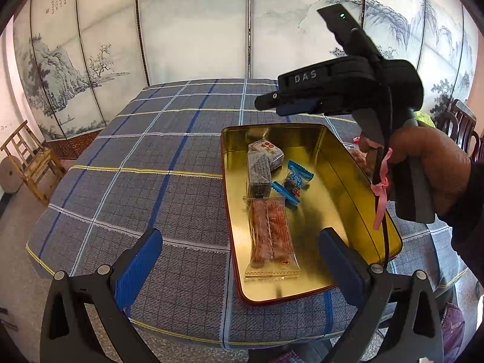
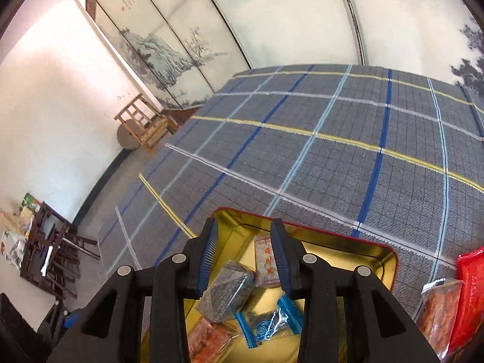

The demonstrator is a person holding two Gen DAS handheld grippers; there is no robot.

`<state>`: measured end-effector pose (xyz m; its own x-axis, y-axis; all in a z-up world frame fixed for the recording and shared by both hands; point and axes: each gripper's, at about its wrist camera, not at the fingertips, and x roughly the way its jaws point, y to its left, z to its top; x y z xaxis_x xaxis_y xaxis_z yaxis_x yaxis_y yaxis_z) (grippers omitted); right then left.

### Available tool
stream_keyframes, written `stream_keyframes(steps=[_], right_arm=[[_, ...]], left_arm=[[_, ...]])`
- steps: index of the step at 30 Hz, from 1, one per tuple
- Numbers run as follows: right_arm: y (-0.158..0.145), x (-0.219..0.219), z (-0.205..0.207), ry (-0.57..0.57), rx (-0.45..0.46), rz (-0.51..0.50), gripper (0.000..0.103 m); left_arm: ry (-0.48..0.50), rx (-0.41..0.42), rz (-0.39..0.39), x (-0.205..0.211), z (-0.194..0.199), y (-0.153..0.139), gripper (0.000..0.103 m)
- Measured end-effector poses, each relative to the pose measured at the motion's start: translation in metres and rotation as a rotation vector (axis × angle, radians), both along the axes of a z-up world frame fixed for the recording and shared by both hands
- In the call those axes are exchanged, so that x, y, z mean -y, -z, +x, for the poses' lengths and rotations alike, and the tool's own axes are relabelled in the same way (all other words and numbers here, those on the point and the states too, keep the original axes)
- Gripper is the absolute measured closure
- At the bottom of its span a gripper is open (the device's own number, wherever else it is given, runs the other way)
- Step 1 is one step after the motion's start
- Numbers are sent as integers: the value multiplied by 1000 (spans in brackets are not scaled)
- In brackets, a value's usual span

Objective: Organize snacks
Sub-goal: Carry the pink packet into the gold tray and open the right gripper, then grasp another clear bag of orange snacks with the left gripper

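Right gripper (image 2: 245, 257) hanging part-open and empty-jawed above the gold rectangular tin (image 2: 384, 260), dark wrapped snack bar (image 2: 225, 293) lying just below its pads, left gripper (image 1: 239, 260) gaping wide and empty, red packets (image 2: 472, 296) being cut off at the right edge

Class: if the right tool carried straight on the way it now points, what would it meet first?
Probably the dark wrapped snack lying in the gold tin, right below the right tool; depth is unclear.
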<state>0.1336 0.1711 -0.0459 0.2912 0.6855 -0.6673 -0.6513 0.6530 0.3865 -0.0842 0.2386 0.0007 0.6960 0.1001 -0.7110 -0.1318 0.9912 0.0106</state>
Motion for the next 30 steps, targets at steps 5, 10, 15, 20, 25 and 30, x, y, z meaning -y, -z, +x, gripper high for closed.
stream_keyframes(steps=[5,10,15,20,25,30], right_arm=[[-23,35,-29,17,113,68,57],[-32,109,-68,109,256,43,45],[-13,228,-87,323,289,-46,43],[12,329,-95,528,264,-185,43],[27,382,-97,611,256,-243,43],[39,399,-92,612,229,-210,43]], left_arm=[[20,-8,30,14,-1,-1,1],[60,-5,53,31,-2,-6,1],[163,-12,44,61,3,-10,1],[287,-25,59,106,12,-13,1],[372,-97,9,142,39,-16,2],[393,-188,-116,166,95,-26,2]])
